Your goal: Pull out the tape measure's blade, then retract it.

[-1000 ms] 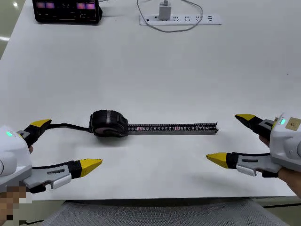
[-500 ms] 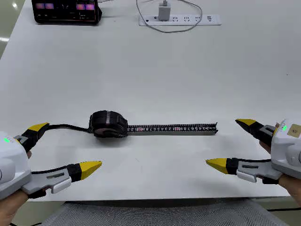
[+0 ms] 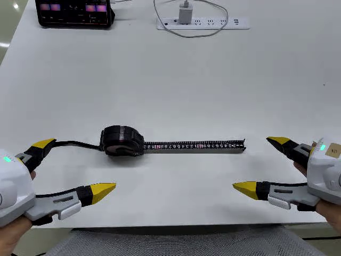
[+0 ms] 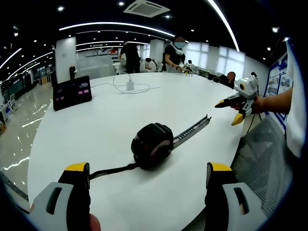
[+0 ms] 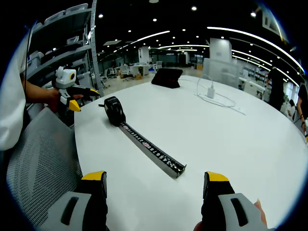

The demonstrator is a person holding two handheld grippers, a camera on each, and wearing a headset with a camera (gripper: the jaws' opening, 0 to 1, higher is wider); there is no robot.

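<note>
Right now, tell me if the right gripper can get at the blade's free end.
Probably yes. The right gripper is open, its jaws face the blade's end, and just bare table lies between them.

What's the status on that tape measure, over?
Left hand-held gripper open, right hand-held gripper open, neither touching anything. Tape measure on white table, blade extended. Nothing blocking it.

I've got the round black tape measure case (image 3: 123, 141) in matt plastic, its dark blade (image 3: 194, 145) showing a dull sheen. White tabletop (image 3: 176, 80) reads smooth, faintly glossy. Grey chair seat (image 3: 176, 242) below me: coarse open mesh cloth.
</note>
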